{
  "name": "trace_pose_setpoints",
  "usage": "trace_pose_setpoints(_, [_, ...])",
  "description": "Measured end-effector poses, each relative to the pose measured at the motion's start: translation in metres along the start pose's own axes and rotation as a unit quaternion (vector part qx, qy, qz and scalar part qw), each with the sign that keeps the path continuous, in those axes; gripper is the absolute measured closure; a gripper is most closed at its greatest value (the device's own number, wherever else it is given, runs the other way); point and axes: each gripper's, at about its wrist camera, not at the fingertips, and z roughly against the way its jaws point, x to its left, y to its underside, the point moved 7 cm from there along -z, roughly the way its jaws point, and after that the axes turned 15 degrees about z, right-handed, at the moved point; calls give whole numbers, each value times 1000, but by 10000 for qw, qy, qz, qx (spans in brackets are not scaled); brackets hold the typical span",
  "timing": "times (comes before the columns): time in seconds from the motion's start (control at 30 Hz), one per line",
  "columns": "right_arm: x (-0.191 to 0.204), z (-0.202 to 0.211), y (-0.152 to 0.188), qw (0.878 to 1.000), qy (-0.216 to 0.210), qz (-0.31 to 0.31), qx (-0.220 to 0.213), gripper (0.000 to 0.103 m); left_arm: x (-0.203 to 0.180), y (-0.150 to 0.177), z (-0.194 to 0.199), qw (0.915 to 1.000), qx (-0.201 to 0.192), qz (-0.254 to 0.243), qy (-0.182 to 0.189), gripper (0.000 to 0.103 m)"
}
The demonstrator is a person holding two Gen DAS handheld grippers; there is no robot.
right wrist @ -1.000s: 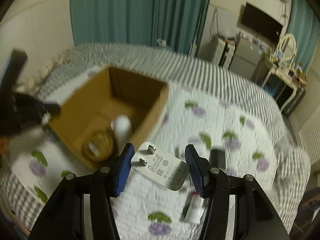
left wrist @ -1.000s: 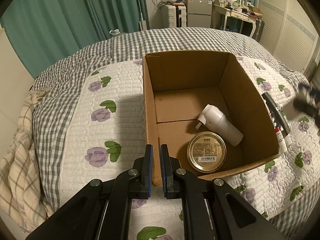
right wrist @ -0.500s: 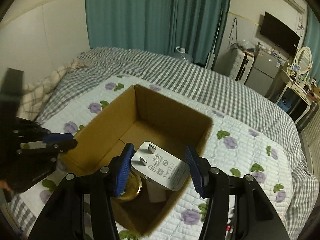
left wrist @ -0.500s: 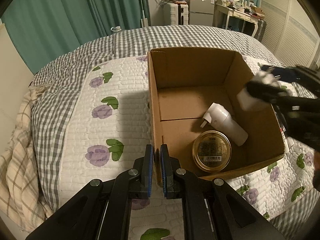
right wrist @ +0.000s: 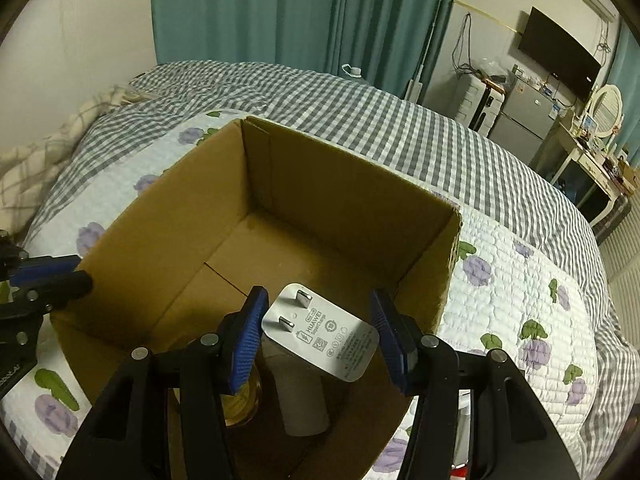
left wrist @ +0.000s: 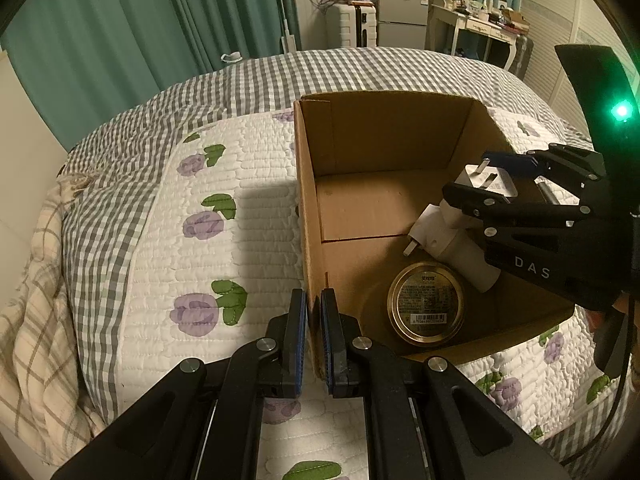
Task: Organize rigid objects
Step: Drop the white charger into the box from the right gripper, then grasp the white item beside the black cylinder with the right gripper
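An open cardboard box [left wrist: 384, 98] [right wrist: 160, 240] sits on the quilted bed. On its floor lie a round gold tin [left wrist: 426, 304] [right wrist: 244, 400] and a white pump bottle [left wrist: 460, 248] [right wrist: 302, 396]. My left gripper [left wrist: 314, 332] is shut on the box's near wall at the corner. It also shows at the left edge of the right wrist view [right wrist: 48, 276]. My right gripper [right wrist: 320, 332] [left wrist: 490, 182] hangs over the right side of the box, above the bottle. It is shut on a white wall charger [right wrist: 324, 336] [left wrist: 496, 184], prongs pointing forward.
The box rests on a white quilt with purple flowers [left wrist: 208, 272] over a grey checked cover [right wrist: 400, 128]. A plaid blanket [left wrist: 32, 320] is bunched at the left. Green curtains, a suitcase, a small fridge [left wrist: 404, 8] and a dresser stand beyond the bed.
My right gripper has carried the charger from beside the box to over its inside, and lower. The left gripper has stayed clamped on the box wall.
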Motion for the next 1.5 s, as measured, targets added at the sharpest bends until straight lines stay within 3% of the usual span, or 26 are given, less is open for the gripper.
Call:
trace_pose_setpoints(0.13, [-3, 4, 4, 10000, 29, -49, -12, 50, 1, 0, -1, 10000, 14, -12, 14, 95])
trace_pose_setpoints(0.33, [-21, 53, 6, 9986, 259, -44, -465, 34, 0, 0, -3, 10000, 31, -15, 1, 95])
trace_pose_setpoints(0.47, [-48, 83, 25, 9973, 499, -150, -517, 31, -2, 0, -3, 10000, 13, -50, -85, 95])
trace_pose_setpoints(0.67, [-94, 93, 91, 9941, 934, -542, -65, 31, -3, 2, -3, 9999, 3, -73, -126, 95])
trace_pose_setpoints(0.83, [-111, 72, 156, 9903, 956, -825, 586, 31, -3, 2, -3, 9999, 1, -81, -140, 95])
trace_pose_setpoints(1.0, [-110, 48, 206, 9863, 718, -1024, 1076, 31, -2, 2, -4, 9999, 4, -83, -144, 95])
trace_pose_setpoints(1.5, [-100, 29, 225, 9809, 568, -1204, 1420, 31, -1, 3, -4, 9999, 2, -76, -128, 95])
